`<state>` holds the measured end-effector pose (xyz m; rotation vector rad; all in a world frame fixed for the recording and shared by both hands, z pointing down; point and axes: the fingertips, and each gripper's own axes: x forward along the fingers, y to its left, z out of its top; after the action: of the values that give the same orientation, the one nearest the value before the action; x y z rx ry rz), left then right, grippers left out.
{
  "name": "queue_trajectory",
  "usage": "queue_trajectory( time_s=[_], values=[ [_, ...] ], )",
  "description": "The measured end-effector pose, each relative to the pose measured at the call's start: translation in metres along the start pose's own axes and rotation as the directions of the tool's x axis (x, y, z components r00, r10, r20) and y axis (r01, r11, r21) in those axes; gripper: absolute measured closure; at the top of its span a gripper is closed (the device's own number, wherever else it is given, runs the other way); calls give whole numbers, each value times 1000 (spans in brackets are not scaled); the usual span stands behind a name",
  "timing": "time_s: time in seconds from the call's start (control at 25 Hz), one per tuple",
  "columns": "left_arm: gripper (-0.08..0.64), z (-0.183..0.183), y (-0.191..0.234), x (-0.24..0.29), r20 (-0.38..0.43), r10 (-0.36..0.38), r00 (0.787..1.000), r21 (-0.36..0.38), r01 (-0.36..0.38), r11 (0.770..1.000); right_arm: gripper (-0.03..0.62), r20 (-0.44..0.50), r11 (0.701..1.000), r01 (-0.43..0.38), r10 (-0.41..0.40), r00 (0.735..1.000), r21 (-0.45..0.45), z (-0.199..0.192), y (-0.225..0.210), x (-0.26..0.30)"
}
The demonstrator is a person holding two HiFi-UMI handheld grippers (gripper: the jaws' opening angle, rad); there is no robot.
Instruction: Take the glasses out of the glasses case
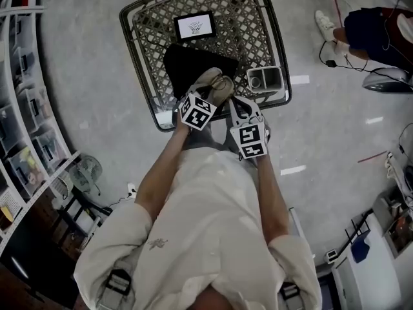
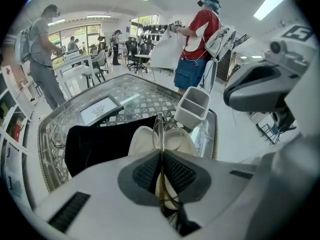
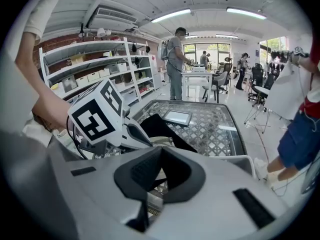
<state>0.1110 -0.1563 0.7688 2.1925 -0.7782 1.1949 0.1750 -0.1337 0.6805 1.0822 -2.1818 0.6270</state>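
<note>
Over glass table (image 1: 258,18), left tongs (image 2: 161,153) pinching glasses (image 2: 159,126), tablet (image 1: 195,26) showing logo

Bright ceiling strip lights (image 3: 170,15) — glare on floor (image 1: 322,128); fisheye edges dark, warped

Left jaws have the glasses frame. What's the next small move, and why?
Probably lift the left gripper straight up: its jaws are shut on the glasses, which show right against the open glasses case, so they may not be clear of it.
</note>
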Motion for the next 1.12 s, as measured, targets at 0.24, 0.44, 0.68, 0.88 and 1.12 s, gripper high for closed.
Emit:
queue_trajectory(
  time_s=[0.24, 0.44, 0.68, 0.88, 1.12],
  values=[
    [532, 18, 1, -21, 61, 1, 998, 14, -1, 1000, 586, 11, 1000, 25, -25, 1000, -4, 7, -2, -4],
    [532, 41, -1, -43, 139, -4, 990, 22, 1, 1000, 586, 53, 999, 45, -44, 998, -17, 23, -6, -9],
    [532, 68, -2, -76, 228, -7, 974, 34, -1, 999, 586, 90, 996, 80, -78, 993, -24, 39, -13, -21],
    [532, 88, 4, -102, 298, -1, 955, 55, -16, 998, 586, 137, 993, 112, -108, 985, -29, 57, -17, -33],
    [532, 114, 8, -136, 387, -2, 922, 79, -31, 996, 586, 204, 988, 153, -143, 968, -34, 86, -23, -51]
  ],
)
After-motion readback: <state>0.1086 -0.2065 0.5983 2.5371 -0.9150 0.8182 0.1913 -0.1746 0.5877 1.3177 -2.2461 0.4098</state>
